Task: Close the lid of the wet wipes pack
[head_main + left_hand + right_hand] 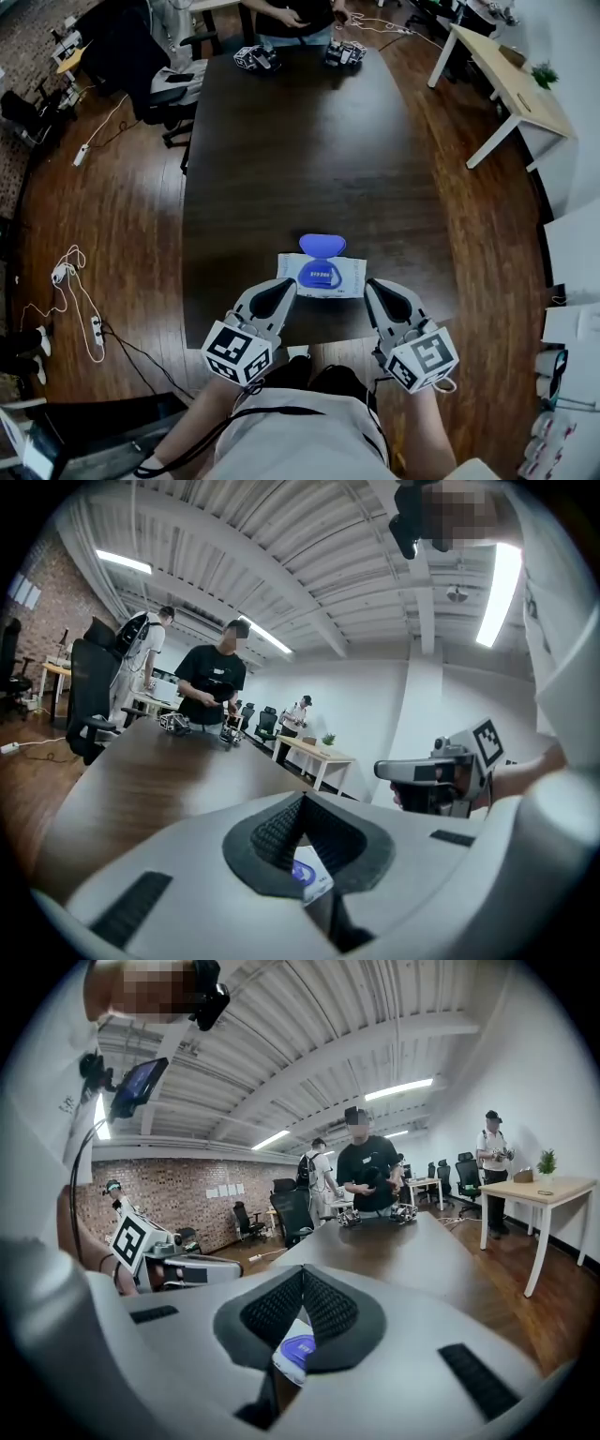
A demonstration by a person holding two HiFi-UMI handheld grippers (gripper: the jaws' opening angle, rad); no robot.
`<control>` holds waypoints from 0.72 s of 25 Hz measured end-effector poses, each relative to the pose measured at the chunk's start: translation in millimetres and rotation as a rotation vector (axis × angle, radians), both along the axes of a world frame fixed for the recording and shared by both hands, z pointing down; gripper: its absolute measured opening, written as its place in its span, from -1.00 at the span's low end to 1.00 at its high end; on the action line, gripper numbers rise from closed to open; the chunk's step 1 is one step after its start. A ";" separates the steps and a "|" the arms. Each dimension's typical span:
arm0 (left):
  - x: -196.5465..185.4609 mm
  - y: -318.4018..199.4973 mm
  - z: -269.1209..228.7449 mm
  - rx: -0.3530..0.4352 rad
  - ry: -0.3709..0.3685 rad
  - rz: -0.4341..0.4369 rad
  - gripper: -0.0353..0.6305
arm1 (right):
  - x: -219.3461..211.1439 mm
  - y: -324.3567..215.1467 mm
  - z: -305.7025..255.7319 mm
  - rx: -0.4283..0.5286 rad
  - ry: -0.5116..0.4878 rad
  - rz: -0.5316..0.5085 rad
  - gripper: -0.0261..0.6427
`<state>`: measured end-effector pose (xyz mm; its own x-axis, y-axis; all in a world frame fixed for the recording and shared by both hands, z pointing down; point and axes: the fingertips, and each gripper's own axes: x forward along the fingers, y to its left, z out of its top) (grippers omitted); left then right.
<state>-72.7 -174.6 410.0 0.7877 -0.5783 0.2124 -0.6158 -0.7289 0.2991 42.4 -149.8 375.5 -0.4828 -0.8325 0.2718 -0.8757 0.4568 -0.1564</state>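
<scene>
The white wet wipes pack (319, 277) lies near the front edge of the dark table (300, 159). Its blue lid (322, 246) is flipped open toward the far side. My left gripper (284, 289) sits just left of the pack's near edge, and my right gripper (375, 286) sits just right of it. Neither touches the pack. In the left gripper view the left gripper (302, 799) has its pads together, with the pack (309, 874) showing below them. In the right gripper view the right gripper (302, 1274) is shut and empty, above the pack (295, 1349).
A person stands at the table's far end, where two more marker-cube grippers (255, 57) (345, 52) lie. Office chairs (173, 84) stand at the left. A light wooden desk (511, 84) is at the right. Cables and a power strip (70, 281) lie on the floor.
</scene>
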 end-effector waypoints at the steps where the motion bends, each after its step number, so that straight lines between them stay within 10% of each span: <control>1: 0.1 -4.8 1.3 -0.005 0.005 0.003 -0.89 | -0.7 -3.9 2.4 -0.005 0.000 -0.001 -0.91; 18: 2.3 -58.1 73.9 -0.120 -0.052 -0.133 -0.89 | -0.4 -86.3 93.9 -0.063 0.006 -0.160 -0.83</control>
